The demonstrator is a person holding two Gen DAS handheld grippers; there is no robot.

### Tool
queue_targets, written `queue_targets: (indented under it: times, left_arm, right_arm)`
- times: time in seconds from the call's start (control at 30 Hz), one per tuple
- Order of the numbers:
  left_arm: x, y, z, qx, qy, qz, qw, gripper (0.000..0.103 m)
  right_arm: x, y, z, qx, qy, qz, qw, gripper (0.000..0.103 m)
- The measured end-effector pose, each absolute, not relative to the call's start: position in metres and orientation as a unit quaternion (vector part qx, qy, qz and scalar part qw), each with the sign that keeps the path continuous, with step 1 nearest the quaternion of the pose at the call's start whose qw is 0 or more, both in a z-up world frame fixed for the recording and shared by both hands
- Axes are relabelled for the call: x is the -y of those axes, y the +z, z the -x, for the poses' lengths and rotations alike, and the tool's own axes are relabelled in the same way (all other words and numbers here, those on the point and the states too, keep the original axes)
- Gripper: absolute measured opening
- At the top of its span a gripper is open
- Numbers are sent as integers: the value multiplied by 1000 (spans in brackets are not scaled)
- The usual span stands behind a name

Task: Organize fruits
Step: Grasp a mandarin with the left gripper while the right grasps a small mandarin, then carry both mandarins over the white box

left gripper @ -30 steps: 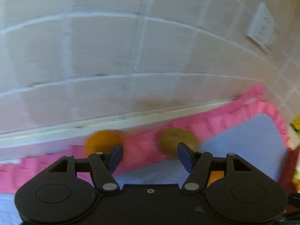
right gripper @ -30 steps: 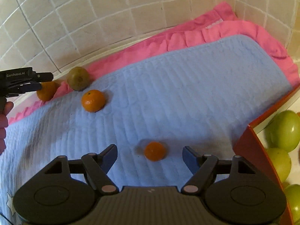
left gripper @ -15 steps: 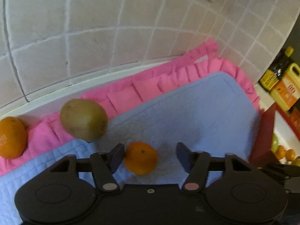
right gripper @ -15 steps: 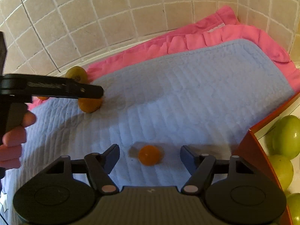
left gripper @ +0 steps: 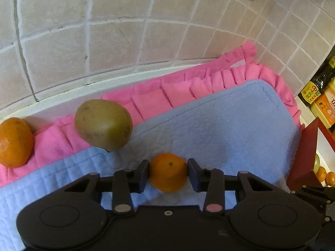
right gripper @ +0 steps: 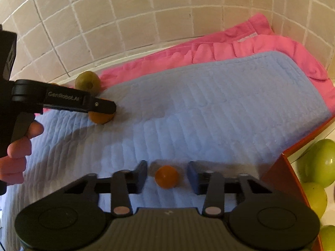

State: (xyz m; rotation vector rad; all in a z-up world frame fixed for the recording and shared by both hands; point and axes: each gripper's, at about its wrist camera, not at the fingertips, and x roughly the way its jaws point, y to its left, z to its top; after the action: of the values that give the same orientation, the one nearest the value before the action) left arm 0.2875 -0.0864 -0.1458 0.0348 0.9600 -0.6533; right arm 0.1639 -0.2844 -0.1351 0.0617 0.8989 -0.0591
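Observation:
My left gripper (left gripper: 168, 172) has closed its jaws against both sides of a mandarin (left gripper: 168, 172) on the blue quilted mat (left gripper: 230, 129). A kiwi (left gripper: 103, 126) lies just behind to the left, and another orange (left gripper: 14, 142) at the far left on the pink cloth. My right gripper (right gripper: 167, 176) is open around a small orange fruit (right gripper: 166, 176), with gaps on both sides. The left gripper (right gripper: 100, 106) shows in the right wrist view over the mandarin (right gripper: 101, 118), with the kiwi (right gripper: 88, 81) behind.
A red-walled tray (right gripper: 280, 167) at the right holds green apples (right gripper: 322, 163); it shows in the left wrist view (left gripper: 305, 146) with small oranges (left gripper: 324, 176). Bottles (left gripper: 318, 96) stand beyond. A tiled wall (left gripper: 125, 41) runs close behind the pink cloth (left gripper: 150, 98).
My left gripper swung down from the wall to the mandarin and closed onto it. My right gripper's jaws narrowed around the small orange fruit.

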Motion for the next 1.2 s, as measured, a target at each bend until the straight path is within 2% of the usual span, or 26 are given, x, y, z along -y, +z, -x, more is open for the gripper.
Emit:
queue_targets:
  times: [0.03, 0.07, 0.47, 0.63, 0.87, 1.2]
  left_arm:
    - [88, -145, -286, -452, -306, -17, 838, 47]
    - [88, -143, -284, -450, -304, -18, 840, 47]
    - [47, -98, -220, -422, -290, 3, 859, 47]
    - [54, -74, -193, -405, -306, -3, 861, 47]
    - [127, -34, -162, -354, -396, -24, 847, 47]
    - [292, -28, -122, -326, -534, -87, 775, 47]
  right_arm:
    - [284, -135, -163, -435, -28, -28, 900, 25]
    - [283, -134, -163, -437, -27, -25, 899, 24]
    - [280, -92, -117, -403, 7, -48, 914, 24]
    - [300, -61, -82, -368, 0, -75, 927, 24]
    - [349, -16, -19, -305, -61, -101, 945, 24]
    - [436, -16, 58, -283, -196, -148, 927, 24]
